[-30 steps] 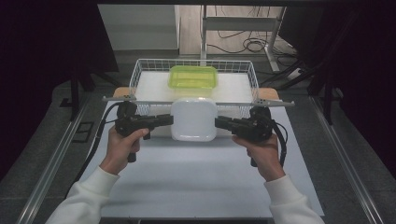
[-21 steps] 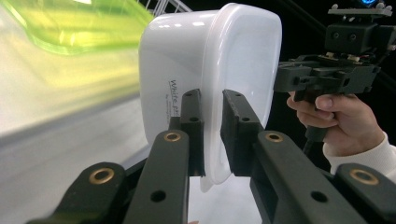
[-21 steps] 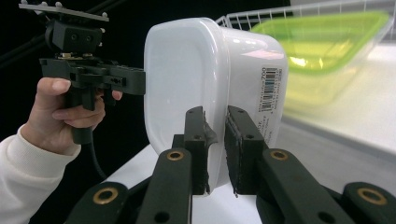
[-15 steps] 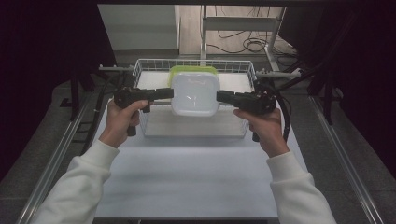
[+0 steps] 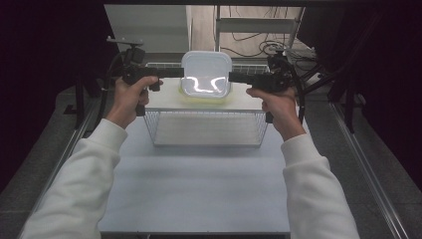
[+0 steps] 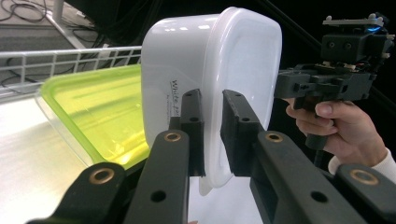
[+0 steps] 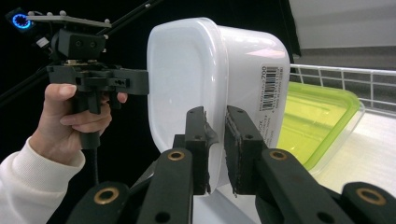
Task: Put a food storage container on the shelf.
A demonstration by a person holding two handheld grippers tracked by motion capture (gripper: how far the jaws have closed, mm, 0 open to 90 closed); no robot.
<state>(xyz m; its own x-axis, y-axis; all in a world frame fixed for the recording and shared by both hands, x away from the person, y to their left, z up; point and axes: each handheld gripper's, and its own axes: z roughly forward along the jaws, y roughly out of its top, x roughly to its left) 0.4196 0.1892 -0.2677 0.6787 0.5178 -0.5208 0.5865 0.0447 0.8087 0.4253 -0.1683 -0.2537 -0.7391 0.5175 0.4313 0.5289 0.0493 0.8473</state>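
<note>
A white lidded plastic box (image 5: 205,74) hangs in the air above the wire basket (image 5: 206,128), stood on edge with its lid facing the person. My left gripper (image 5: 175,73) is shut on the rim at its left side, and my right gripper (image 5: 236,77) is shut on the rim at its right. In the left gripper view the jaws (image 6: 212,133) pinch the lid's edge of the box (image 6: 187,56). The right gripper view shows the same hold (image 7: 215,142) on the box (image 7: 187,70). A clear container with a lime-green lid (image 6: 93,109) (image 7: 317,116) lies in the basket behind and below the box.
The basket stands at the far end of a white table (image 5: 199,184). Metal rails (image 5: 368,174) run along both sides of the table. Cables and a shelf frame (image 5: 259,27) lie beyond the basket, with dark surroundings at left and right.
Both hands have risen and moved away from the person, carrying the white box from just in front of the basket to above it. The box has tipped up onto its edge.
</note>
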